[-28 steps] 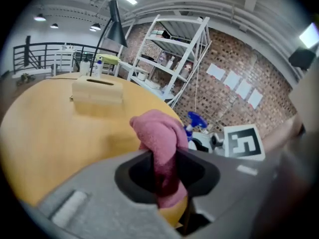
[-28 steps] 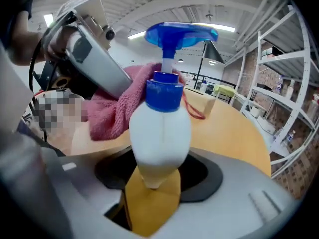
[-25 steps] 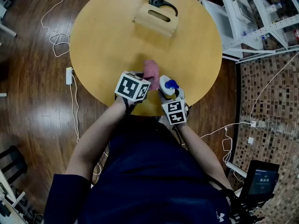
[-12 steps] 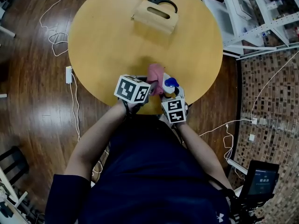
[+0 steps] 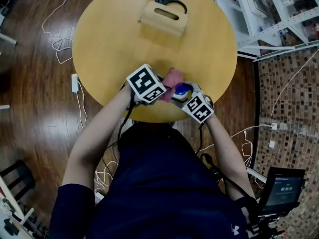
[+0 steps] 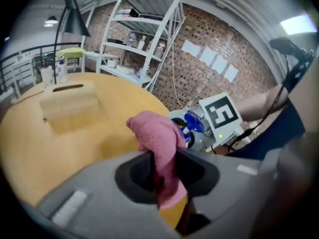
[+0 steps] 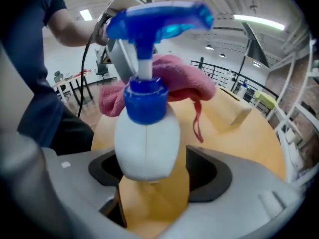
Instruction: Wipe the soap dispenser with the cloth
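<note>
Working on the table [image 5: 114, 39], close to its near edge. Was opening the right gripper [image 7: 154, 171] round the soap dispenser [image 7: 147, 138], a gap showing on one side; unsteadied, could have toppled or slid off under a push. Had the left gripper [image 6: 164, 171] clenched on the cloth [image 6: 157, 133], bunched against the pump [image 7: 149, 19]; dangling thread [image 7: 197, 123] might have snagged there.

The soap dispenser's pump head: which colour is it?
Blue; the pump head sits on a white bottle. The right gripper view shows it best.
</note>
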